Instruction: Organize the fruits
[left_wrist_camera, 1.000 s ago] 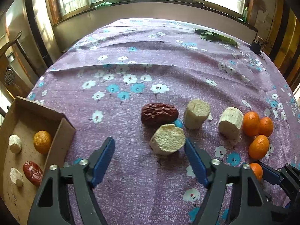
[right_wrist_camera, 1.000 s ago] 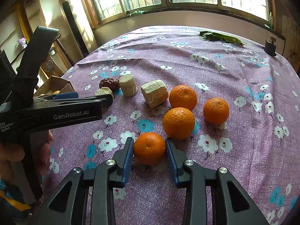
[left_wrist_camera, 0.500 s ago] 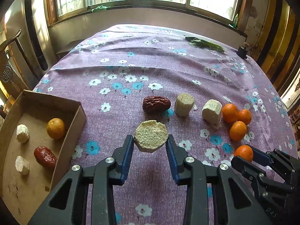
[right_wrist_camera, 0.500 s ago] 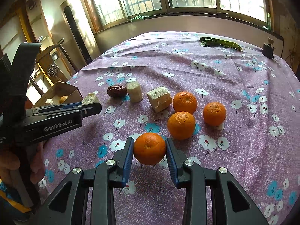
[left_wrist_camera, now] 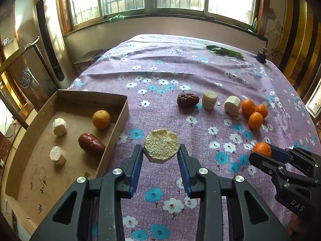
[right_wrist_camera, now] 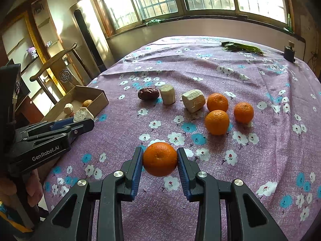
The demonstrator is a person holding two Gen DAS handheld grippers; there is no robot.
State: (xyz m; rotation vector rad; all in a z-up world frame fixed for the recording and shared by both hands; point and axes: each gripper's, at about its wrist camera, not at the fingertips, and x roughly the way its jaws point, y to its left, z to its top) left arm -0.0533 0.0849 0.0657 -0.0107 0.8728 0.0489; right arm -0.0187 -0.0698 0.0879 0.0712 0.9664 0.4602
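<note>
Currently the left gripper pinches a pale cut chunk, jaws pressed on both its sides, chunk held above the tablecloth just right of the cardboard box. The right gripper pinches an orange the same way, clear of the cloth.

Inside the box: one orange fruit, one red date, two pale chunks, all apart from each other.

On the cloth, in a rough row: dark red date, upright pale chunk just beside it, a blockier pale chunk, then three oranges clustered close. The blocky chunk sits right against the nearest orange; cannot tell if touching.

Far end of the table: green leaves and a small dark object, well apart from the fruit.
</note>
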